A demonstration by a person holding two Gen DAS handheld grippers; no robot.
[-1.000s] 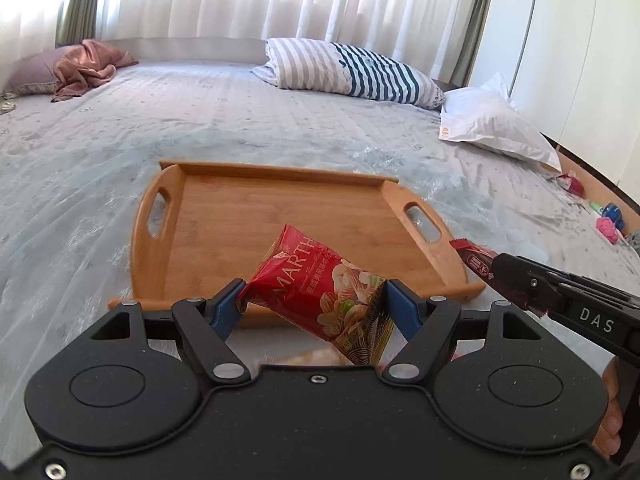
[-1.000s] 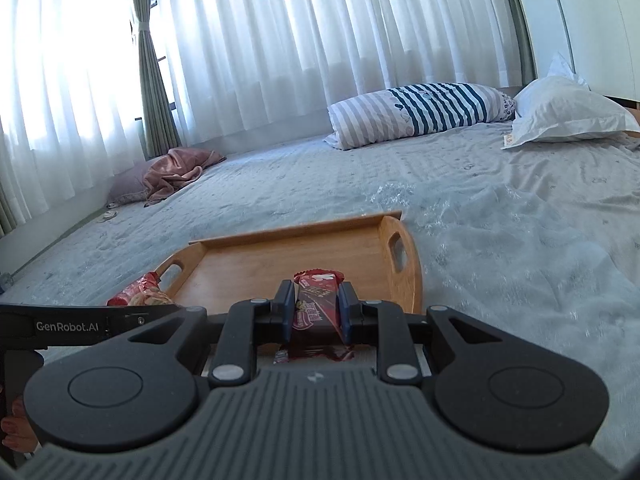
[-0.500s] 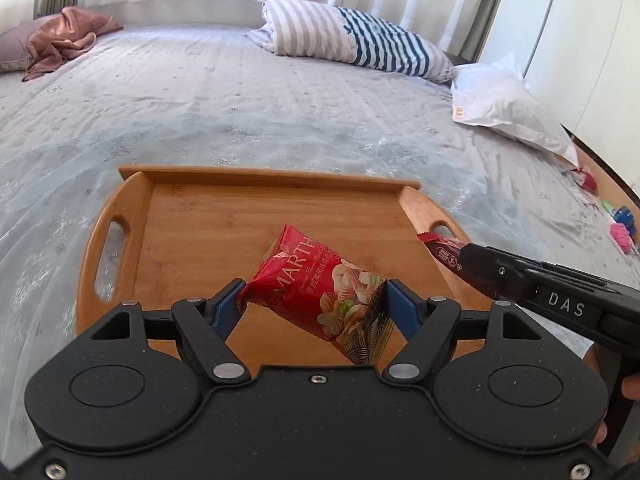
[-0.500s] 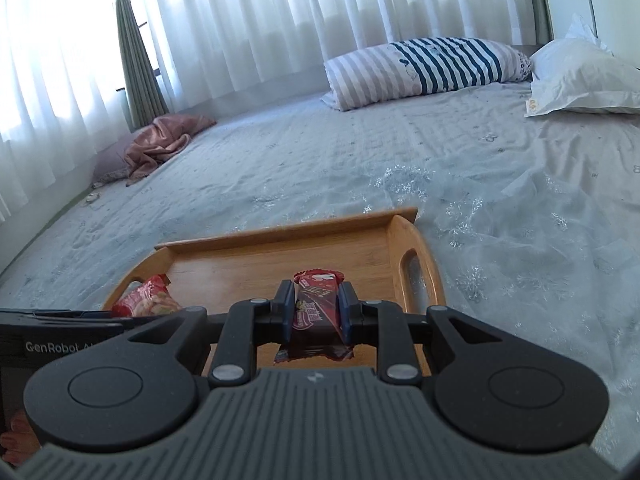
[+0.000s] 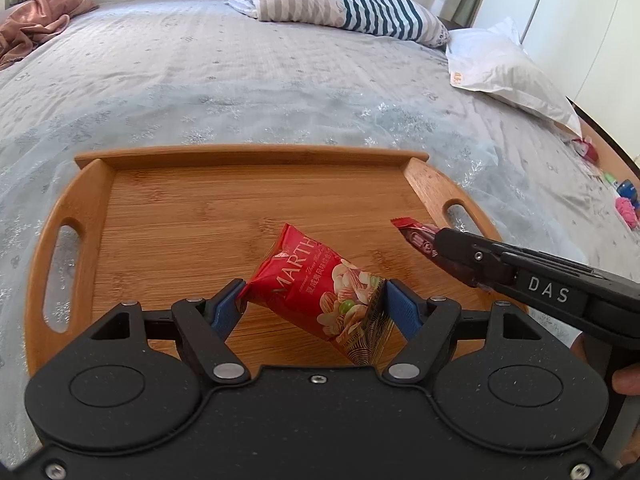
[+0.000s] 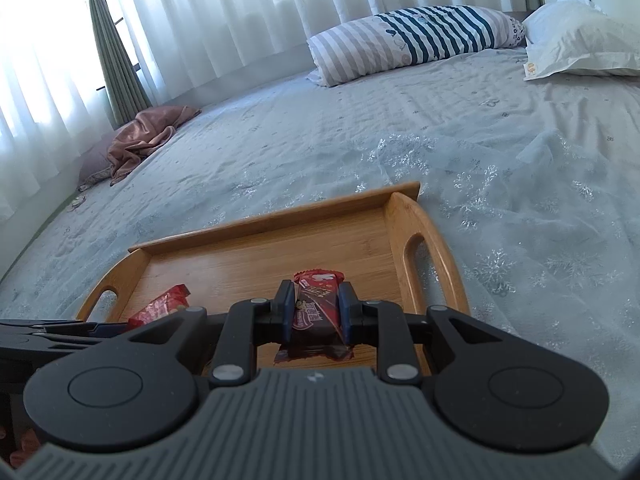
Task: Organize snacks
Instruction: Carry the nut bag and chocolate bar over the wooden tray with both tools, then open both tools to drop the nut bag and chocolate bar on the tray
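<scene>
Left wrist view: I see my left claw (image 5: 314, 306) clenched on a red nut packet (image 5: 320, 292), its blue pads (image 5: 402, 312) pressing the packet's two sides.
Nut packet: it sits tilted between the pads, top corner leaning up and left, lower end toward the camera; it hangs over the near middle of the wooden tray (image 5: 192, 216). I cannot tell whether its lower end touches the tray floor.
Right claw from the left view: it (image 5: 430, 244) reaches in from the right, over the tray's right side near the handle slot, with the tip of a red chocolate bar (image 5: 412, 234) sticking out ahead of it.
Right wrist view: my right claw (image 6: 316, 310) is clenched on the chocolate bar (image 6: 318, 304); the bar stands lengthwise along the fingers, its crimped end poking out past the pads and its back end showing under them.
Chocolate bar position: over the right half of the tray (image 6: 436, 248), just inside the right handle.
Left claw from the right view: only its dark body shows at the left edge, with the nut packet (image 6: 160, 306) ahead of it.
Tray: it lies on a bed (image 5: 240, 80) with a pale grey patterned cover; its floor is bare wood.
Background: a striped pillow (image 5: 344, 8), a white pillow (image 5: 504, 72) and a crumpled pink cloth (image 5: 36, 20) lie at the far end of the bed.
</scene>
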